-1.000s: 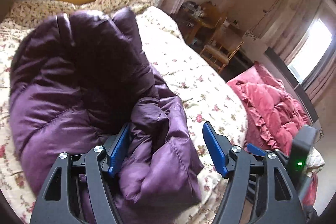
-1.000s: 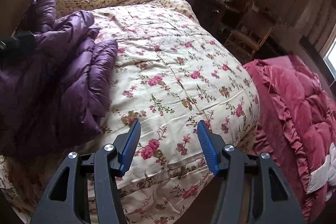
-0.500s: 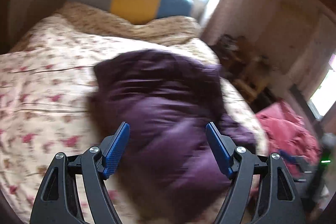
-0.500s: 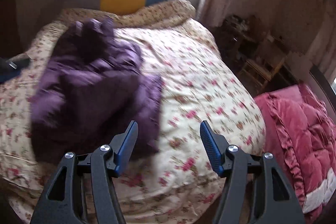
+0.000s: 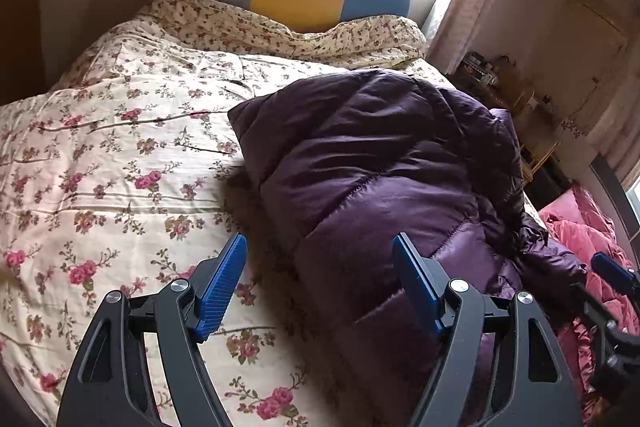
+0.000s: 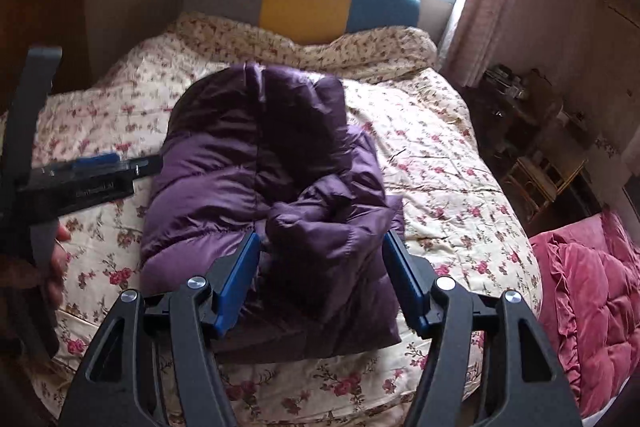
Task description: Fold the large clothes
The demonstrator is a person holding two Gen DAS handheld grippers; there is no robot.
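Bundled but loosely folded, purple jacket mid-bed; left gripper spread and empty, right gripper closing, nothing pinched.

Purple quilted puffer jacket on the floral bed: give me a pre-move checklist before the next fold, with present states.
1. Purple quilted puffer jacket lies wholly on the floral quilted bedspread: ok.
2. Jacket spread flat: not ok, bunched, a crumpled sleeve on top.
3. Left hand-held gripper free of fabric: ok, open, nothing between its pads.
4. Right hand-held gripper free: ok, closing with no fabric pinched.
5. Hem and zipper located: cannot tell.
6. Clear of the pink ruffled quilt: ok.
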